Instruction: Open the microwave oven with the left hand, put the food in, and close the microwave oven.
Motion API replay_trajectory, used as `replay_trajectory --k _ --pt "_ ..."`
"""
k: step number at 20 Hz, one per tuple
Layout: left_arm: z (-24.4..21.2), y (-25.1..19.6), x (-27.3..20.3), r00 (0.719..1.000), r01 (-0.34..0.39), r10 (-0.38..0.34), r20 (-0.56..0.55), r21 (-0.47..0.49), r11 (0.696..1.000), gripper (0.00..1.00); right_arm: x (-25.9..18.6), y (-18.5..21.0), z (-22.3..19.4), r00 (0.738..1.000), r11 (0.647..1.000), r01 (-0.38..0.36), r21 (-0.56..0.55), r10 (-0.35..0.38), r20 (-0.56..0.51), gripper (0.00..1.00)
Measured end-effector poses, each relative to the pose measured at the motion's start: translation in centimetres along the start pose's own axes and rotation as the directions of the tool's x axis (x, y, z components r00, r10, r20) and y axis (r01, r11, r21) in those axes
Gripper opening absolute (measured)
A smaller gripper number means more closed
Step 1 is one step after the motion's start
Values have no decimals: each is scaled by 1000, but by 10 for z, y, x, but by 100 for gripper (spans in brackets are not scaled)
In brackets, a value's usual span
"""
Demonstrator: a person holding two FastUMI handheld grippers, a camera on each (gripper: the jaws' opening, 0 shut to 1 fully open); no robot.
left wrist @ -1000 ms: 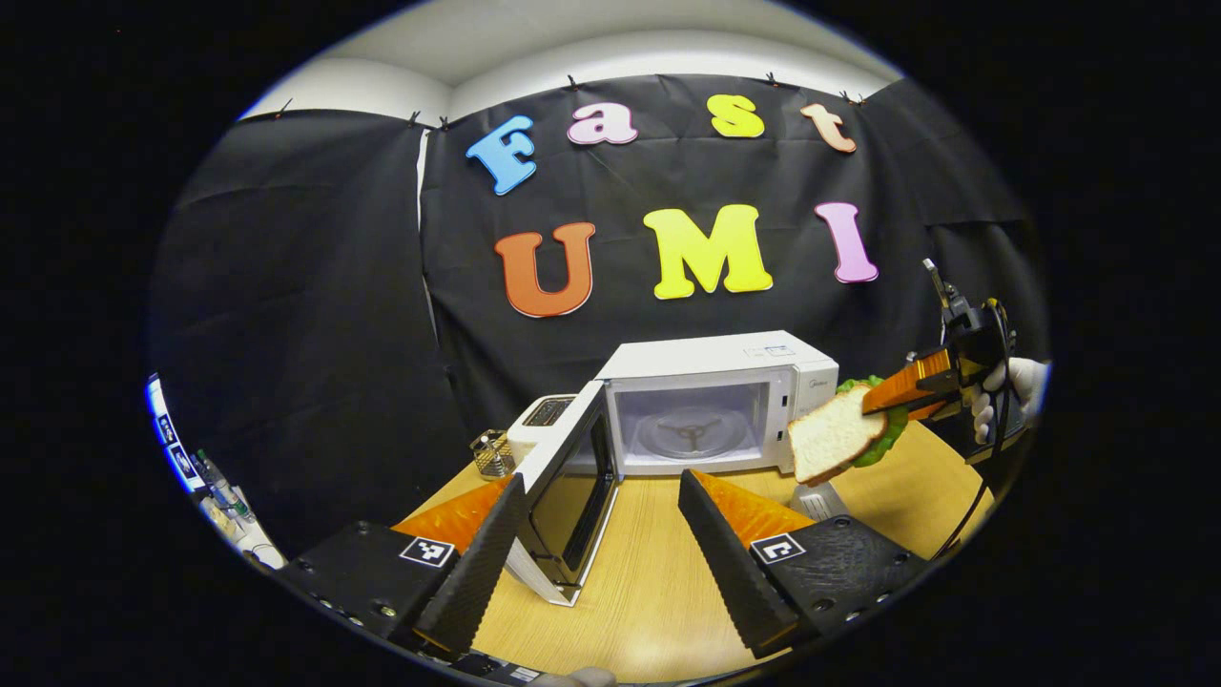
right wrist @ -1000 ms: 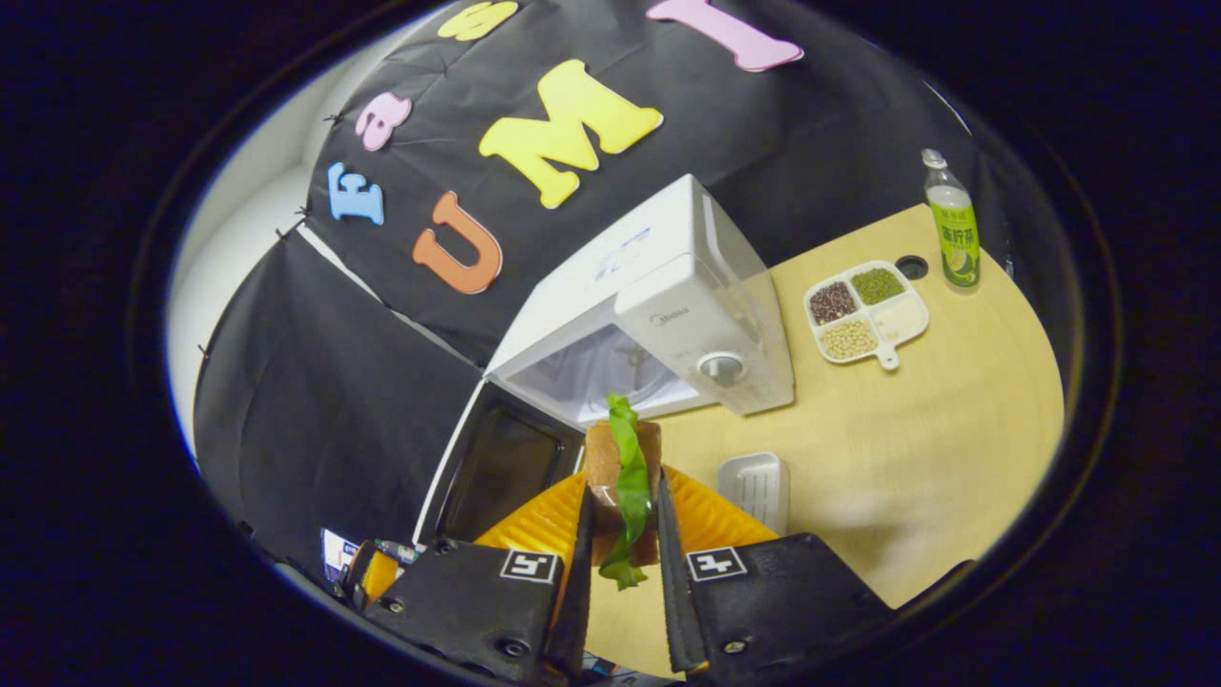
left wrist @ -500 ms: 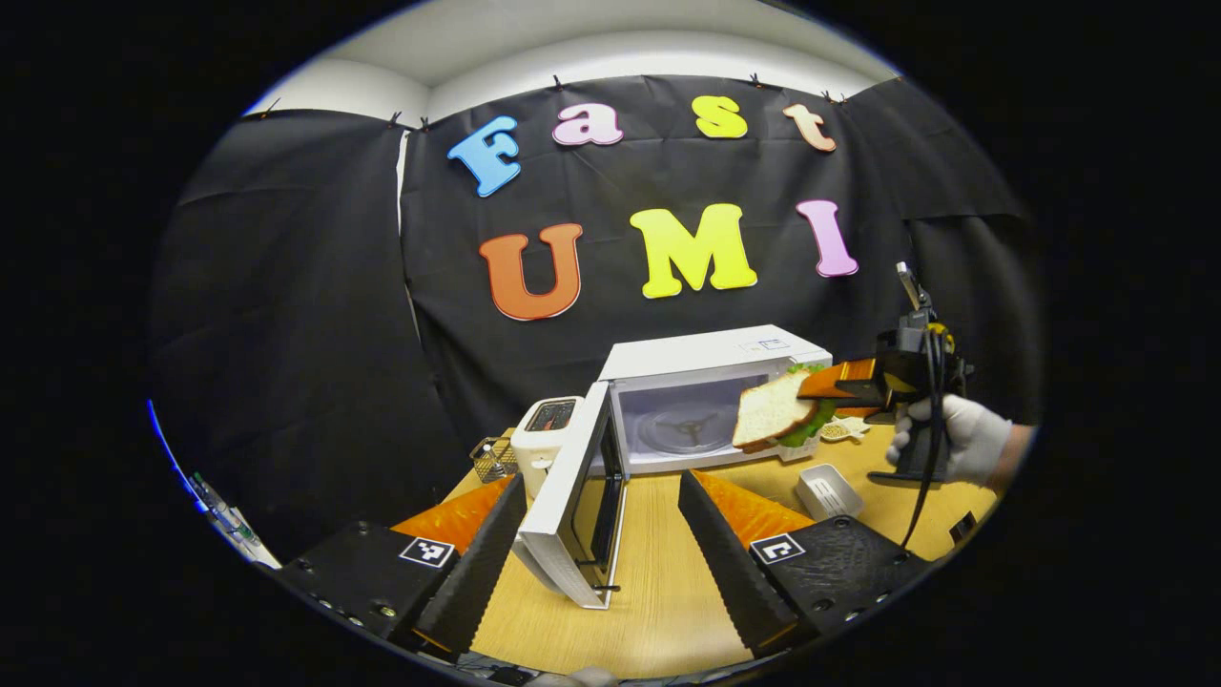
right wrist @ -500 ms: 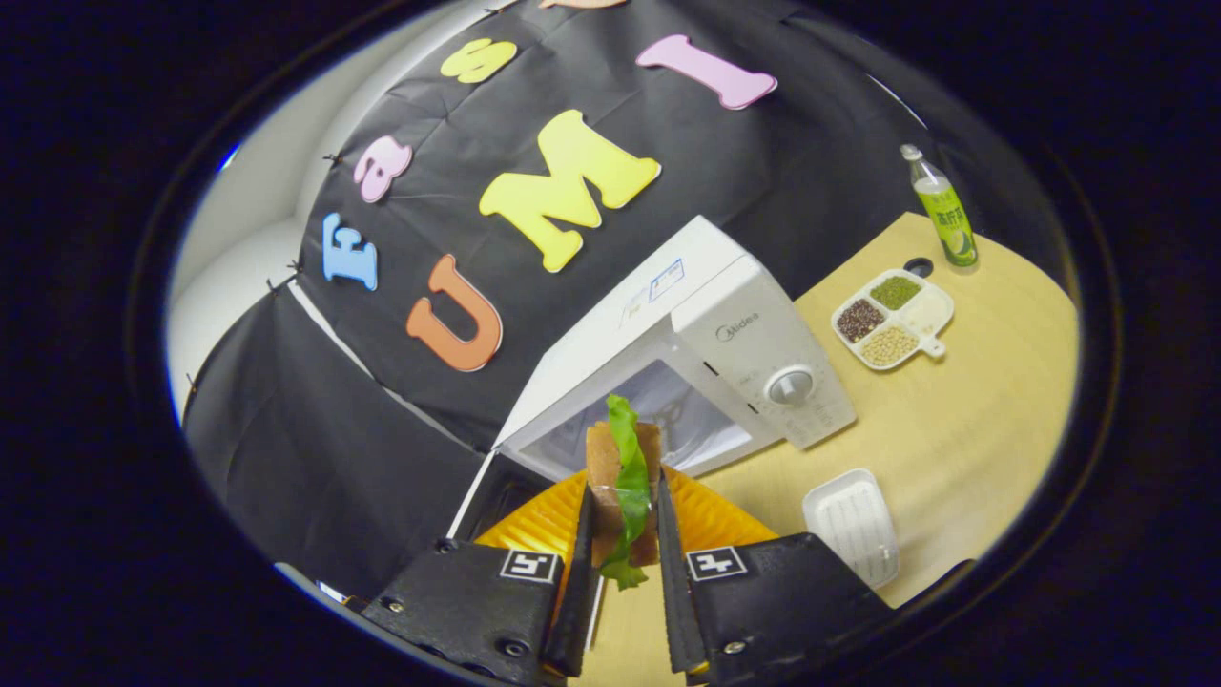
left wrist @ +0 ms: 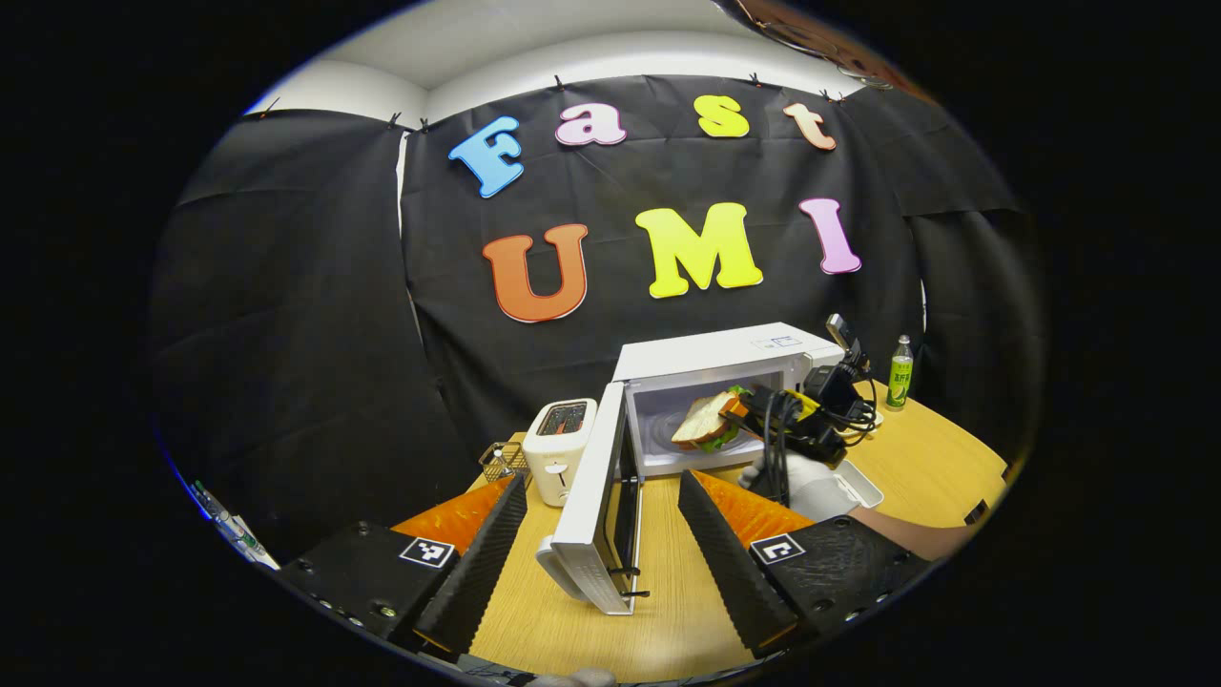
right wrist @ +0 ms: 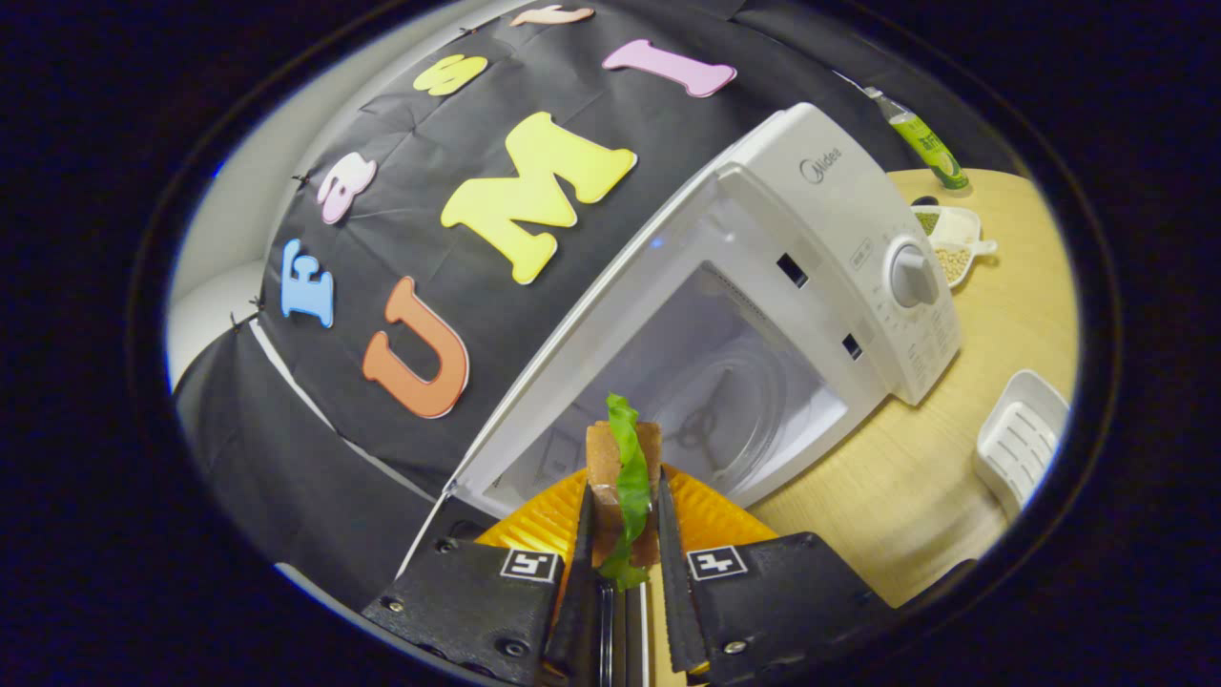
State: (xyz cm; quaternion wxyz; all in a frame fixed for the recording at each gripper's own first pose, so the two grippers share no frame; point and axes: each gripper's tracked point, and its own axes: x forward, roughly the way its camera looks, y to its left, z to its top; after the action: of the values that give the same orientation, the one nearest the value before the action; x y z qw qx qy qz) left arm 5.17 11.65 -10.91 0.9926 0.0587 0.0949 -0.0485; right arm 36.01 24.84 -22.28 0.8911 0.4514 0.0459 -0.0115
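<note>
Left gripper view looks across a wooden table [left wrist: 668, 592] at a white microwave [left wrist: 725, 358] standing at the far side against the black cloth wall. Its door [left wrist: 596, 515] is swung fully open toward the near left, edge-on to the camera. The left gripper [left wrist: 601, 544] hangs near the door with its two fingers spread wide and nothing between them; the door's edge sits in the gap, but neither finger touches it. Left of the microwave stands a white toaster [left wrist: 561, 448], with a small wire basket [left wrist: 498, 460] just beside it. A green bottle [left wrist: 900, 372] stands at the far right of the table.

At the mouth of the open cavity, the right gripper [left wrist: 754, 410], held by a gloved hand [left wrist: 796, 477], carries a sandwich [left wrist: 706, 420] of bread and green lettuce; the sandwich is at the opening, above the oven floor.

Right gripper view looks straight into the cavity, where the glass turntable [right wrist: 734, 401] lies bare. The right gripper's two fingers are drawn in narrow and press on both faces of the sandwich, which stands on edge between them. A small white tray [right wrist: 1025, 439] lies on the table to the right, and a divided dish of beans [right wrist: 954, 239] sits farther off beside the bottle.
</note>
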Motion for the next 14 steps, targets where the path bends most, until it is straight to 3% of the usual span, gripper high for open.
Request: replay_trajectory --k 3,7,8,9,10,11,12,14 --pt "-2 8 4 1000 -6 6 -5 0 1000 97 34 -8 3 996 997 38 74 -44 79 36" --pt "-7 15 9 1000 -17 17 -20 15 1000 96 64 -20 -6 993 990 69 126 -81 91 36" --pt "-7 16 11 1000 -18 18 -22 14 1000 97 68 -24 -7 991 991 73 116 -85 102 27" --pt "-8 16 12 999 -20 20 -27 12 1000 96 71 -28 -7 990 992 80 93 -90 108 36" --pt "-7 16 12 1000 -16 16 -26 9 1000 96 72 -33 -7 989 993 98 64 -105 101 37" --pt "-6 15 12 1000 -17 18 -20 12 1000 96 74 -37 -6 989 994 108 33 -111 102 31" --pt "-5 15 12 1000 -18 18 -18 13 1000 97 76 -39 -7 987 993 120 -18 -117 111 40" --pt "-6 14 13 1000 -17 17 -19 5 1000 97 75 -51 -7 978 977 184 -112 -171 120 50"
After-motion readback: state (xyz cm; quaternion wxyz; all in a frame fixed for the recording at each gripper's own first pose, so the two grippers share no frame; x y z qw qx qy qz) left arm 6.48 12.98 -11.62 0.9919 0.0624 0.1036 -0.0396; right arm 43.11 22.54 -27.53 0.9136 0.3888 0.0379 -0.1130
